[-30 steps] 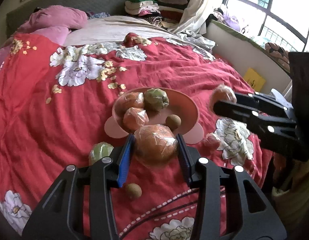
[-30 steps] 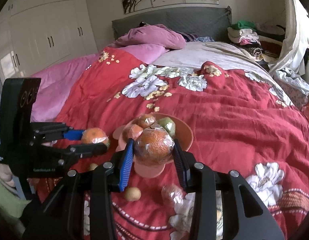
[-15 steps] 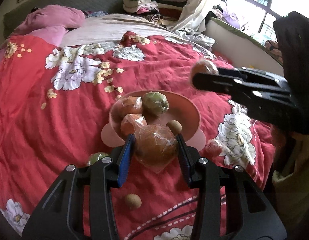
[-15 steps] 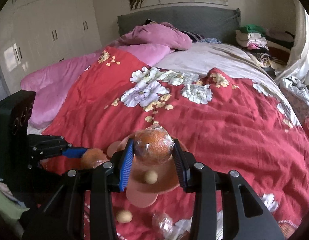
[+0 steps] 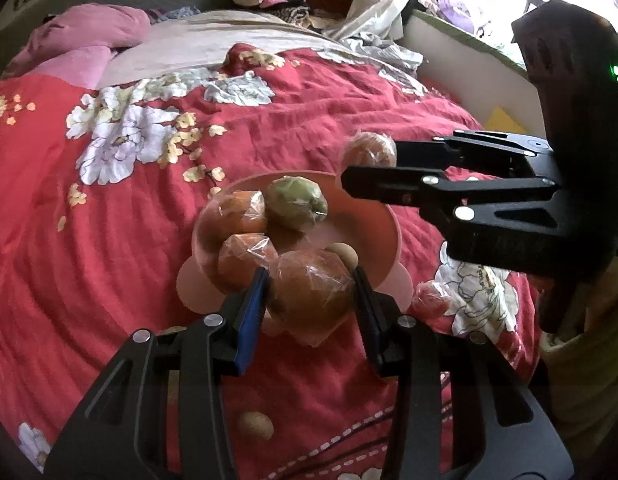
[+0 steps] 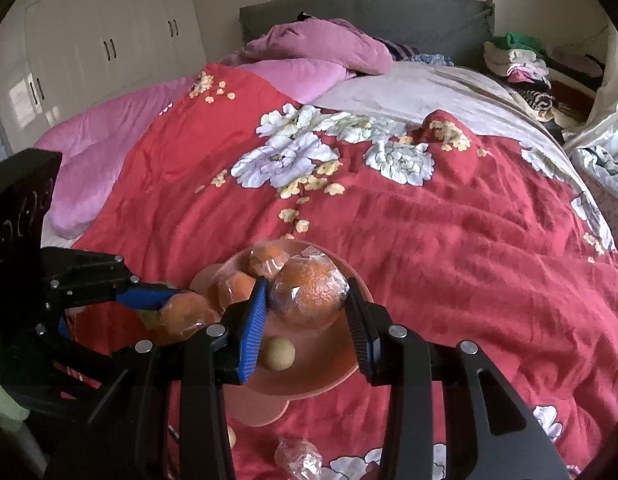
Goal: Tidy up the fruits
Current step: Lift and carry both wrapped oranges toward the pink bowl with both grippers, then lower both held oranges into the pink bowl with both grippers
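Both tongs grip wrapped oranges: left tongs (image 5: 311, 294) at the pink bowl (image 5: 389, 236) near rim, right tongs (image 6: 305, 304) over it. Lower each orange into a free spot, then release.

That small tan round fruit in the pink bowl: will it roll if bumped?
Probably yes: the small tan fruit looks round, unwrapped and sits free on the pink bowl floor. The bowl's raised wall should likely contain it. It looks light, so a wrapped orange dropped nearby may knock it aside.
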Tool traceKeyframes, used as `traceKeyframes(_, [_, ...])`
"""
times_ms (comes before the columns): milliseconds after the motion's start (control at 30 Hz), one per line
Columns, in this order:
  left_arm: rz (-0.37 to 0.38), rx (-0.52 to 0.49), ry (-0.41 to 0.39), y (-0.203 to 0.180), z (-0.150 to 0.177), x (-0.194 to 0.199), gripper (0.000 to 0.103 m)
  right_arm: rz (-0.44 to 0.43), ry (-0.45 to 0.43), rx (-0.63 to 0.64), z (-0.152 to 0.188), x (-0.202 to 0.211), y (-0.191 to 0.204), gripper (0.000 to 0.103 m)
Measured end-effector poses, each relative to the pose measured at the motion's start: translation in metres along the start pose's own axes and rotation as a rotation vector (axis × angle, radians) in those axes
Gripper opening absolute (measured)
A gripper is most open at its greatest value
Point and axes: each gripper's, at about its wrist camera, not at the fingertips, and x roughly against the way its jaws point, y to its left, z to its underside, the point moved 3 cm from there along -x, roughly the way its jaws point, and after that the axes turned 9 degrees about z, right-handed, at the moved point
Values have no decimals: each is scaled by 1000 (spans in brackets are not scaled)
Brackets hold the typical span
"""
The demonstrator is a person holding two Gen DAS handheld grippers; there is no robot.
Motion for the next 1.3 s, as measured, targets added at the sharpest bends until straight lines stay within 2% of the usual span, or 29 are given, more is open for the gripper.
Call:
traceKeyframes(333, [18, 3, 45, -1, -5, -11, 34, -16, 33, 12, 3, -10, -5, 37])
traceKeyframes(1300, [30, 30, 59, 6, -9, -16, 34, -29, 104, 60, 6, -31, -2, 37])
